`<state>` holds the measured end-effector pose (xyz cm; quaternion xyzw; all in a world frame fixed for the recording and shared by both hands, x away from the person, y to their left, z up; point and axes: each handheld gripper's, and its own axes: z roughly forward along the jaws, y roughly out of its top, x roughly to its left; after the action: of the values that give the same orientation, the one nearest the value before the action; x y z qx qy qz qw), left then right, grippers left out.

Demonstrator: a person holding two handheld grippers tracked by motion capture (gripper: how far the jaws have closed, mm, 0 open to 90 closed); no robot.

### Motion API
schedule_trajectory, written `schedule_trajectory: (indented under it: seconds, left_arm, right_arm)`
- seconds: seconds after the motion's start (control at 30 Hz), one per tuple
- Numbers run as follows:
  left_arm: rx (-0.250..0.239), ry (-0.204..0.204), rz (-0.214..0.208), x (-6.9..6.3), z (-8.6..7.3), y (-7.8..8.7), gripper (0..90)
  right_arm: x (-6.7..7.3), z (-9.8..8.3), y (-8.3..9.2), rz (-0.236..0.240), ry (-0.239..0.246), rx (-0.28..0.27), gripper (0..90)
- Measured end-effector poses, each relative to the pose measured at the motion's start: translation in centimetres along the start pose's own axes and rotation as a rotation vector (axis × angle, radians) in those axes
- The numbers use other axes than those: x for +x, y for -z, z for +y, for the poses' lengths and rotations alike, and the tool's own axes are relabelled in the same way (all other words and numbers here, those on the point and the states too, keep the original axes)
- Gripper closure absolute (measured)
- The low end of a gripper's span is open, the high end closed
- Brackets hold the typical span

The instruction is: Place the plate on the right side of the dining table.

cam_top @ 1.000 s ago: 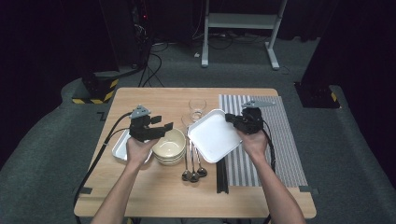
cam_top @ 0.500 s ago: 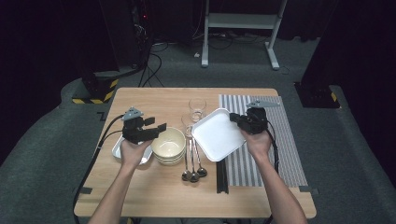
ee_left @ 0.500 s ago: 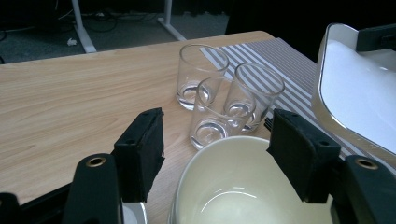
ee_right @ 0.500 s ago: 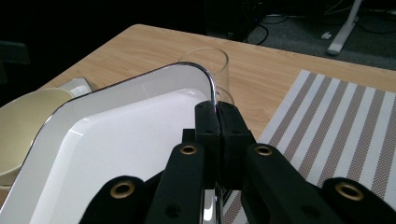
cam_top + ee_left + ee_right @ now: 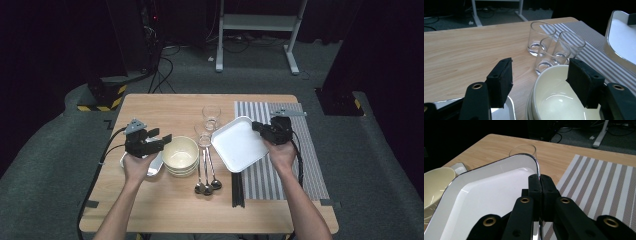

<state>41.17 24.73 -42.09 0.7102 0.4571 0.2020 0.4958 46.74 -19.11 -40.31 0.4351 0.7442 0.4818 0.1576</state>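
Fingers of the left gripper (image 5: 162,140) stand apart with nothing clamped, one hanging over the bare table (image 5: 461,57), the other over the near rim of the cream bowl (image 5: 180,153), which sits on a stack left of centre. Under the left hand lies a small white tray (image 5: 152,167).

Fingers of the right gripper (image 5: 540,187) are pinched shut on the rim of the white square plate (image 5: 239,143), held tilted with its far corner raised, between the bowl and the striped placemat (image 5: 310,165).

Risks, as I judge them: the plate hangs from 1 thin edge grip, so a quick swing could make it pivot or slip. Its left corner sits near 3 clear glasses (image 5: 549,47) just behind the bowl; sweeping it left could knock them over. If the left fingers close off-centre on the bowl rim, the stack could tip or slide into the glasses.

Room to move: 3 spoons (image 5: 206,172) lie just right of the bowl and black chopsticks (image 5: 237,187) at the placemat's near left edge, so the middle is crowded. The far left of the table is bare wood, and the placemat right of the plate is open. The table's right edge lies just beyond the placemat.
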Motion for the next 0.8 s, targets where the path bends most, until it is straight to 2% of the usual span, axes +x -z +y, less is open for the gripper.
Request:
schedule_trajectory:
  seconds: [0.47, 0.8]
  left_arm:
    - [0.001, 0.031, 0.019, 0.9, -0.9, 0.9, 36.8]
    - [-0.019, 0.058, 0.045, 1.7, -1.8, 1.7, 36.8]
  right_arm:
    - [-1.3, -0.9, 0.5, -0.023, -0.024, 0.004, 88.4]
    - [-1.9, -1.3, 1.0, -0.046, -0.043, 0.007, 88.4]
